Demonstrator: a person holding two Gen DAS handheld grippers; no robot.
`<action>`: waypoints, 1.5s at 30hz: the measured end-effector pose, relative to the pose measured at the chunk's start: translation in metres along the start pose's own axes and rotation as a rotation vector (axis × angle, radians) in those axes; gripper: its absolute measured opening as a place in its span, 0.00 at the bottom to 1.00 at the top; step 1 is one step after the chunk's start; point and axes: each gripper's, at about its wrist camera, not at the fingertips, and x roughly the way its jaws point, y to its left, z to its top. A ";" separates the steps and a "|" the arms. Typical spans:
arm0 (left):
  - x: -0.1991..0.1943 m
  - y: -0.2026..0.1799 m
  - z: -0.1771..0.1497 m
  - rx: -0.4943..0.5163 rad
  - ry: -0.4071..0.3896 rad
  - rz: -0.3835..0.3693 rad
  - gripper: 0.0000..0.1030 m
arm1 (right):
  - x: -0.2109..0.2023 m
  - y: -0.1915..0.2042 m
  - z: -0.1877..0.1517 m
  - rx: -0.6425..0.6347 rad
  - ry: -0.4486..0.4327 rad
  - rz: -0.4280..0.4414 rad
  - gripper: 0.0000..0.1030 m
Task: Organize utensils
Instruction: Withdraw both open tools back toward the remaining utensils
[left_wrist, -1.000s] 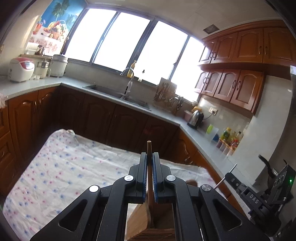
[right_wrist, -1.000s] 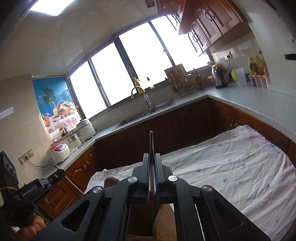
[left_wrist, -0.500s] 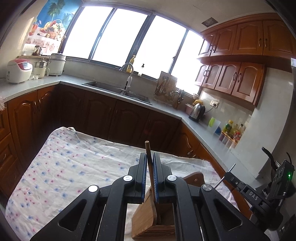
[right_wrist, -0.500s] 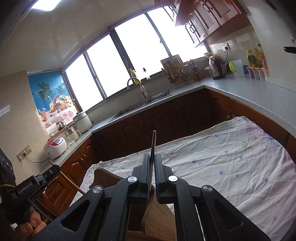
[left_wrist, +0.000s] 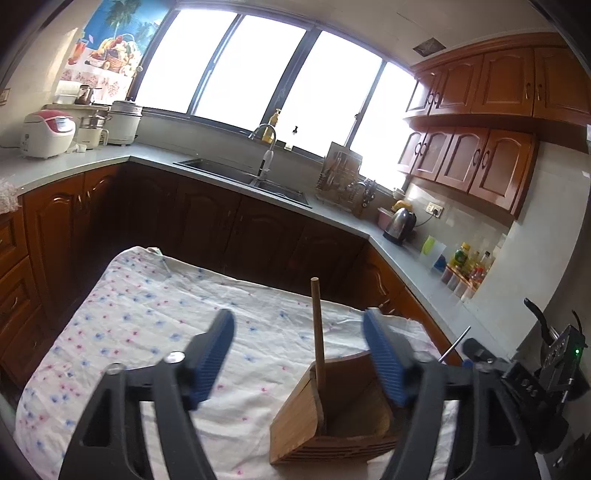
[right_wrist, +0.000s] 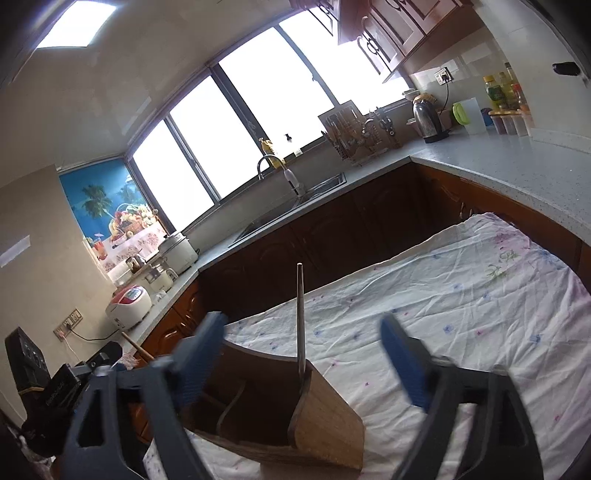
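Bright window wall (left_wrist: 258, 85) above sink (left_wrist: 243, 177); grey counter (right_wrist: 517, 170), dark wood cabinets (left_wrist: 491, 107), ceiling light (right_wrist: 75, 27).

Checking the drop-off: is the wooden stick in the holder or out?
In. The wooden stick stands upright inside the wooden holder, free between the open left tongs.
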 end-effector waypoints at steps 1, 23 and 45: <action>-0.004 0.000 0.000 0.000 -0.001 0.006 0.78 | -0.003 0.001 0.000 -0.003 -0.003 0.005 0.93; -0.133 0.001 -0.059 0.001 0.094 0.016 0.88 | -0.119 -0.005 -0.059 -0.026 0.071 -0.023 0.93; -0.196 -0.025 -0.108 0.063 0.207 0.012 0.88 | -0.171 -0.019 -0.121 -0.059 0.138 -0.139 0.93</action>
